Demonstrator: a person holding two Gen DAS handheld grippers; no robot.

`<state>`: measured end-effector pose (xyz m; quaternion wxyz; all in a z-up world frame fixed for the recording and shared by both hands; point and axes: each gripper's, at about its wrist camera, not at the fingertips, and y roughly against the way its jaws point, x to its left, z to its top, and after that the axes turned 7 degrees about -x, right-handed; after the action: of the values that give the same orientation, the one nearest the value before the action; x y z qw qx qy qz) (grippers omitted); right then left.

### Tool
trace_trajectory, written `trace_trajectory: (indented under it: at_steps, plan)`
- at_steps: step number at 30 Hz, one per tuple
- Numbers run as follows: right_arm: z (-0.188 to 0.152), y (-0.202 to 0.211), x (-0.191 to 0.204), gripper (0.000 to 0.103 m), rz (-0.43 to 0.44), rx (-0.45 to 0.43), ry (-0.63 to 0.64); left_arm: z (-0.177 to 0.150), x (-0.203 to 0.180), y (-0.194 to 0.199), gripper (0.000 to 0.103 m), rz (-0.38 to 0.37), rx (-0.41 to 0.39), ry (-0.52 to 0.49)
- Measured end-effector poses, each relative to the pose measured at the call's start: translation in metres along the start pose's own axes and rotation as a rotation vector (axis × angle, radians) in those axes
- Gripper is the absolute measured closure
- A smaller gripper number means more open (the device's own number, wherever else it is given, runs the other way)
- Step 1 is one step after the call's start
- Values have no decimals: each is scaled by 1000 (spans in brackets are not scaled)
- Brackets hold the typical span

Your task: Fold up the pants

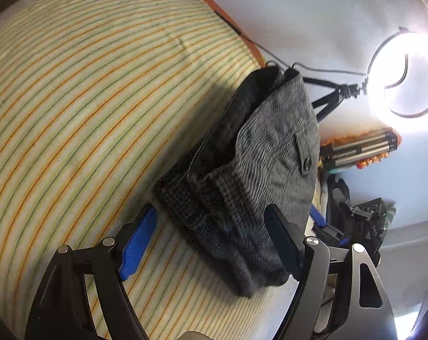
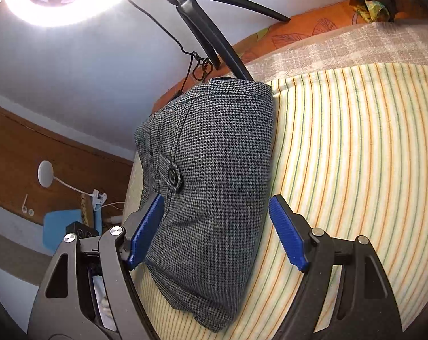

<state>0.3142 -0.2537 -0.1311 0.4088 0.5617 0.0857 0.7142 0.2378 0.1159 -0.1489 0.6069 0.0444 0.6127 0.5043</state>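
Observation:
The grey houndstooth pants (image 1: pixel 265 167) lie folded into a compact bundle on the striped bed sheet (image 1: pixel 86 99). They also show in the right wrist view (image 2: pixel 214 187), with a buttoned pocket flap (image 2: pixel 173 176) facing up. My left gripper (image 1: pixel 211 226) is open, its blue fingers (image 1: pixel 139 240) straddling the near end of the bundle. My right gripper (image 2: pixel 215 221) is open too, its fingers (image 2: pixel 287 232) either side of the bundle. Neither grips the cloth.
A lit ring light (image 1: pixel 406 85) on a black tripod (image 2: pixel 208 28) stands at the bed's edge behind the pants. Orange bedding (image 2: pixel 299 31) lies along the far edge. A wooden headboard (image 2: pixel 44 155) and a blue object (image 2: pixel 61 226) are beside the bed.

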Motion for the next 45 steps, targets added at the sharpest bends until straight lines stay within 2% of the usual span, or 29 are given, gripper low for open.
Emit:
trace_trajectory:
  at_steps: [12,20,22,24,25,27,28,29,33,36,37,38,39,40,45]
  plan:
    - [10,-42,-18,24,72,20,-93,4,-8,-12,23,-9,-58,18]
    - [6,-53,-12,23,124,20,-53,0,-16,-14,23,16,-82,-46]
    - [4,-53,-13,23,125,17,-58,0,-20,-16,27,35,-95,-64]
    - [3,-53,-9,23,112,14,-50,-1,-23,-17,40,57,-106,-89]
    - [2,-55,-5,23,99,12,-38,-1,-24,-19,41,64,-107,-96]
    - [0,-57,-1,30,88,10,-28,0,-24,-20,45,71,-112,-102]
    - [-1,-58,0,37,79,13,-23,-1,-23,-20,45,72,-114,-103]
    - [-2,-58,0,39,76,12,-23,-1,-23,-20,45,74,-116,-111]
    - [-2,-55,-9,39,105,-2,-60,-1,-23,-20,43,82,-131,-108]
    - [-2,-54,-7,40,86,-9,-56,1,-23,-21,45,81,-140,-108]
    - [-2,-53,-7,48,78,-10,-50,1,-25,-21,48,89,-140,-123]
    - [-3,-52,-5,62,69,-13,-42,1,-27,-22,54,99,-139,-145]
    - [-3,-52,-2,67,60,-16,-30,0,-30,-22,59,104,-142,-167]
    - [-3,-51,1,74,46,-25,-14,-1,-33,-21,60,108,-149,-186]
    - [-3,-41,24,83,-3,-53,95,-6,-46,-15,66,135,-187,-285]
